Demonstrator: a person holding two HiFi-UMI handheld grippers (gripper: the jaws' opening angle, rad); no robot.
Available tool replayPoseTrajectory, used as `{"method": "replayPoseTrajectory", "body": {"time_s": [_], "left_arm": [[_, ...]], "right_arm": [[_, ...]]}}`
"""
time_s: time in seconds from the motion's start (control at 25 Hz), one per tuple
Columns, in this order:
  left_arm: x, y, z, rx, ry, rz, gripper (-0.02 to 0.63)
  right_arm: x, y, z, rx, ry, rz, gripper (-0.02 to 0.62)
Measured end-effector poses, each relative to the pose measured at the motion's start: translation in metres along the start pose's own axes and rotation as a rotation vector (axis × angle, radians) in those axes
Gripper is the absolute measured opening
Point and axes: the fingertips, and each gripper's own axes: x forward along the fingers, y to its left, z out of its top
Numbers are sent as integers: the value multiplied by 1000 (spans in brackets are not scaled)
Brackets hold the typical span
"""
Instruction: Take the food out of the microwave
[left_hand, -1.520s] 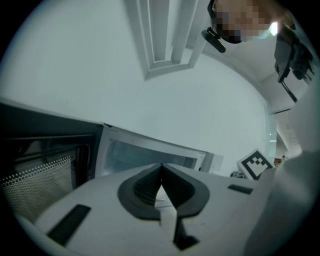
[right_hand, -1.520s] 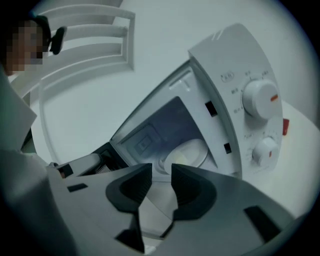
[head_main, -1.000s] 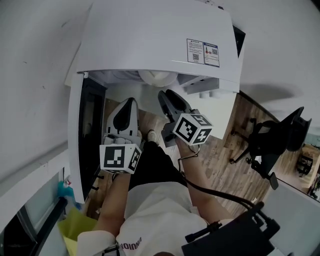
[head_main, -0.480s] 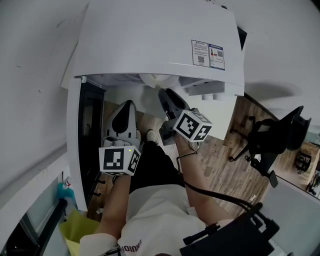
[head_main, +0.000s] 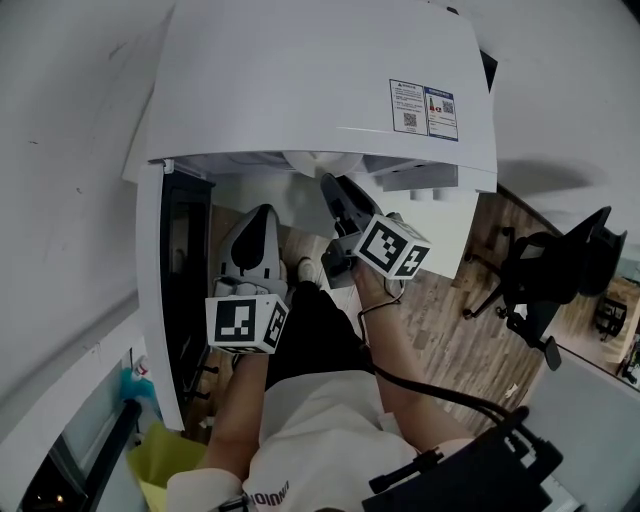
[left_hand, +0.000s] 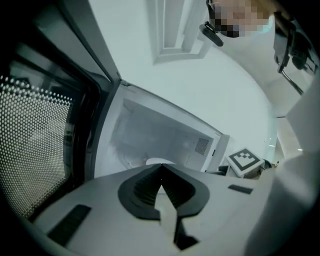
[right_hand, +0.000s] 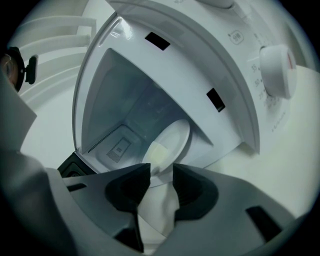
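In the head view, a white microwave (head_main: 320, 80) is seen from above with its door (head_main: 185, 290) swung open to the left. Both grippers are held in front of the opening. The left gripper (head_main: 260, 212) is lower and nearer the door. The right gripper (head_main: 330, 185) is raised towards the cavity, where the rim of a white plate (head_main: 318, 160) shows just under the top edge. An office chair (head_main: 545, 280) stands well apart at the right.

In the left gripper view, the jaws are pressed together at their tips and nothing is held between them. Beyond them the open cavity is seen, with the plate resting on its floor and the door's perforated mesh (left_hand: 35, 140) at the left.

In the right gripper view, the jaws are parted by a narrow gap and nothing is clamped. The plate lies inside the cavity just beyond the tips, and pale yellow food (right_hand: 156, 152) is seen on it (its kind cannot be told). Whether the jaws touch the plate cannot be told. A round dial (right_hand: 276, 70) is seen on the control panel at the right.
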Motion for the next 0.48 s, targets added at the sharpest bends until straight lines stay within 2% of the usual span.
{"method": "replayPoseTrajectory", "body": {"time_s": [0.2,0.48], "left_arm": [[1,2,-1,-1,5,0,14],[3,4,-2,0,12,-5,14]], "right_arm": [[2,-6,0,22,1,-29,140],[8,0,1,45,-9,-5,140]]}}
